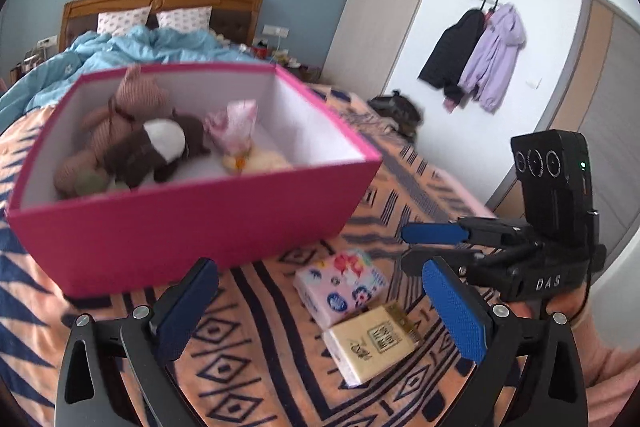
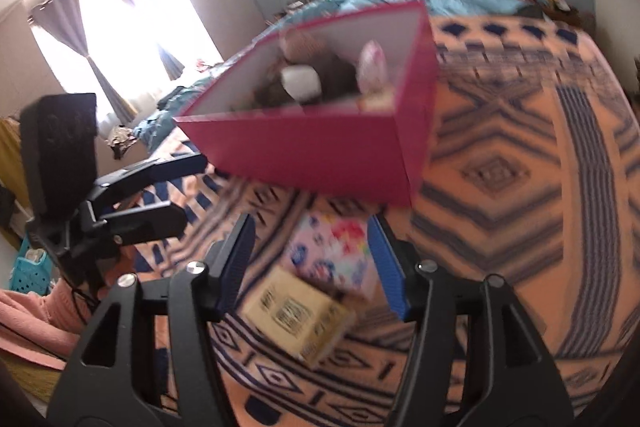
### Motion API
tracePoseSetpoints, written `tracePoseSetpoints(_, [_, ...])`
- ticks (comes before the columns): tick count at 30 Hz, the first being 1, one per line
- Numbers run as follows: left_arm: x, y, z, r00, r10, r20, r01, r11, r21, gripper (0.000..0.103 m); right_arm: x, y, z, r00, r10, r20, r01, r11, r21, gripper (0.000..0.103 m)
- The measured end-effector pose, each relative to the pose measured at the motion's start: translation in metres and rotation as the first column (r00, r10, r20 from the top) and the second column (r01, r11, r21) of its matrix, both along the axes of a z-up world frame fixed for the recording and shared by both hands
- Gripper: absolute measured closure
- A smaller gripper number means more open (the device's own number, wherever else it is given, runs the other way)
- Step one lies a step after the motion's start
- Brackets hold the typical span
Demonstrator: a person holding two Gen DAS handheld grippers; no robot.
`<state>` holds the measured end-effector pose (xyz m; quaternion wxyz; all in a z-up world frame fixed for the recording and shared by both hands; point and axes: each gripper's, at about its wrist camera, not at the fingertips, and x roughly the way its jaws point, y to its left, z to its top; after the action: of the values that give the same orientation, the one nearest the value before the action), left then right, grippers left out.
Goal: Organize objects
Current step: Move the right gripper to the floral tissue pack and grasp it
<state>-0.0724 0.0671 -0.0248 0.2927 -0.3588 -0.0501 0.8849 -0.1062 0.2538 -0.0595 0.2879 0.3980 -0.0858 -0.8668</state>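
Squarely, pink cardboard box (image 1: 188, 227), plush toys (image 1: 136, 143) (soft), woven blanket (image 1: 248, 367).

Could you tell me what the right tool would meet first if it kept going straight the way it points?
Probably the colourful tissue pack, which lies between the open fingers of the right tool with the beige pack nearer; the pink box stands behind. Blur leaves depth uncertain.

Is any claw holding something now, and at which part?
Nothing is held. The left claw and the right claw are both open above the tissue packs.
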Motion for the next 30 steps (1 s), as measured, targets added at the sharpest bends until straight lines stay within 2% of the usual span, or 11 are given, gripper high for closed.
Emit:
tracePoseSetpoints(4, [-0.003,0.013,-0.019,0.998,0.007,0.058,-0.004,0.999,-0.045,0.000,0.000,0.011,-0.025,0.997,-0.050,0.060,0.050,0.999,-0.006,0.043])
tracePoseSetpoints(7, [-0.007,0.020,-0.028,0.995,-0.002,0.097,0.007,0.999,-0.047,0.006,-0.003,0.015,-0.035,0.994,-0.078,0.078,0.078,0.997,-0.003,0.043])
tracePoseSetpoints(10, [-0.011,0.026,-0.035,0.992,-0.001,0.129,0.009,0.998,-0.067,0.016,-0.006,0.017,-0.040,0.993,-0.080,0.090,0.083,0.996,-0.022,0.043])
tracePoseSetpoints(16, [-0.017,0.031,-0.047,0.980,-0.009,0.198,0.021,0.998,-0.058,0.038,-0.011,0.013,-0.046,0.992,-0.073,0.105,0.077,0.996,-0.036,0.043])
tracePoseSetpoints(21, [-0.021,0.033,-0.055,0.969,-0.024,0.245,0.034,0.999,-0.038,0.060,-0.013,0.012,-0.050,0.990,-0.076,0.117,0.082,0.996,-0.046,0.045])
tracePoseSetpoints(28, [-0.022,0.035,-0.059,0.962,-0.039,0.270,0.046,0.999,-0.020,0.066,-0.021,0.007,-0.052,0.988,-0.079,0.130,0.085,0.996,-0.039,0.062])
tracePoseSetpoints(30, [-0.022,0.035,-0.059,0.962,-0.039,0.269,0.045,0.999,-0.018,0.066,-0.021,0.006,-0.053,0.988,-0.080,0.132,0.085,0.996,-0.036,0.064])
